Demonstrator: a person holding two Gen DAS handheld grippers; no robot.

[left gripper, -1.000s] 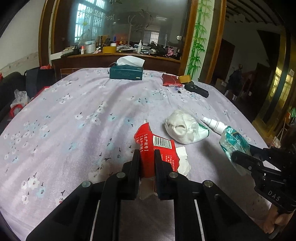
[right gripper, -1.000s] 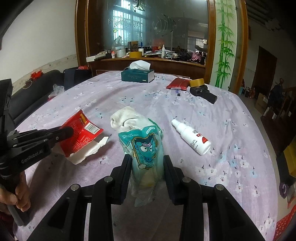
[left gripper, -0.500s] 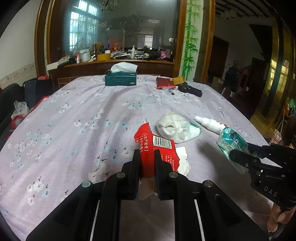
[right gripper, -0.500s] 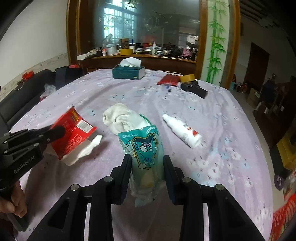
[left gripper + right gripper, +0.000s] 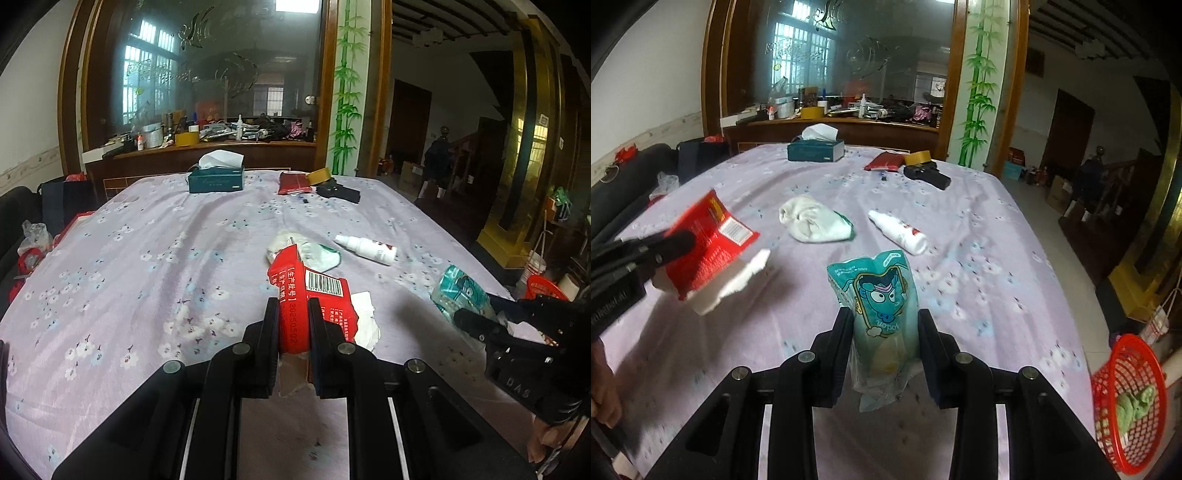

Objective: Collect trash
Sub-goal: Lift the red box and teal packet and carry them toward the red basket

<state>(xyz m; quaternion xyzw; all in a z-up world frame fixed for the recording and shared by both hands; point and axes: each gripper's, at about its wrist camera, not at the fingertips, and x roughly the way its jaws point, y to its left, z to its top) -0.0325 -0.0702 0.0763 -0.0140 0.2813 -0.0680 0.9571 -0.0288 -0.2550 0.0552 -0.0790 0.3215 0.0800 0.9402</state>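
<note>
- The red wrapper (image 5: 314, 295) is sitting squeezed between the two fingers of the left claw (image 5: 293, 314), up above the worktop (image 5: 147, 258), with a bit of white paper (image 5: 365, 325) hanging beside it.
- The teal snack bag (image 5: 882, 299) is standing upright in the right claw (image 5: 882, 332), and both fingers are pressing on its sides.
- A hand (image 5: 605, 398) is holding the left claw's handle at the left edge of the right wrist view.
- A white cloth (image 5: 812, 221) is lying bunched up on the purple flowery cover, out past the two claws.
- A white spray bottle (image 5: 899, 232) is lying on its side just to the right of the cloth.
- A green tissue box (image 5: 216, 179) is sitting at the far end of the worktop.
- A roll of tape (image 5: 918, 158), a dark red pouch (image 5: 884, 161) and a black tool (image 5: 927, 175) are resting close together at the far end too.
- A red basket (image 5: 1126, 402) is sitting low down past the right edge of the worktop, with something green inside.
</note>
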